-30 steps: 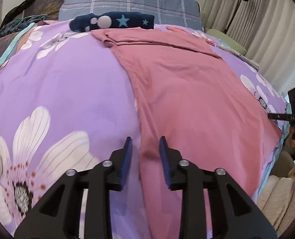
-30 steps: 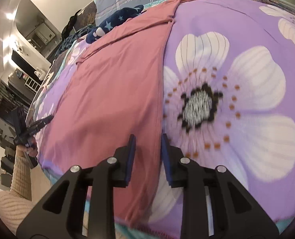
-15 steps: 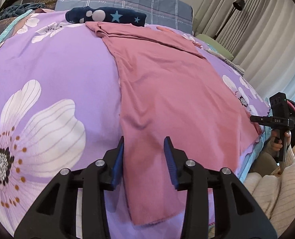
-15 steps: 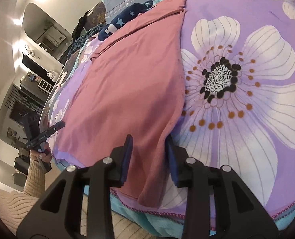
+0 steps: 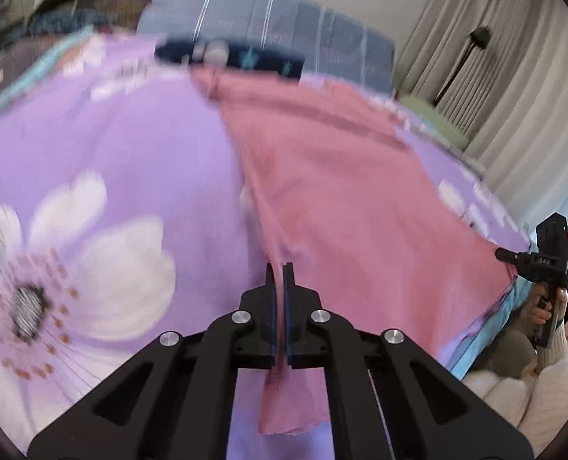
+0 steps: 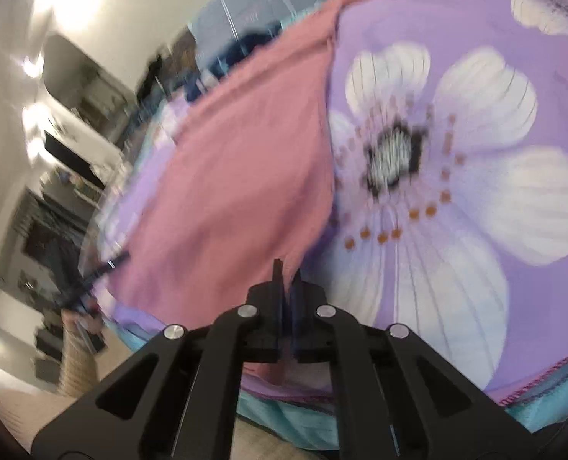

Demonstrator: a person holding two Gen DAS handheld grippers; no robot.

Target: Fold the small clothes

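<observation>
We see the left gripper clenched on the near hem of the pink garment, its jaws having just closed with the cloth pinched between them; a loose flap of the same cloth hangs below the fingers, toward us; from the pinch the garment runs forward and to the right across the purple floral bedspread; the right gripper is likewise clamped on the garment's other near corner, its jaws also just closed on the fabric, which here stretches ahead and to the left of the fingers, with a large white flower of the bedspread just to the right; only the left wrist view shows writing, small pale letters on the far gripper at its right edge, too small for us to read surely; that view alone also gives the navy star-print cloth beyond the garment's far end, the blue checked pillow behind it, the grey curtains and a black floor lamp; the right wrist view alone gives the teal edge of the bedding under the fingers, the blurred left gripper far left, and shelving against a lit wall.
</observation>
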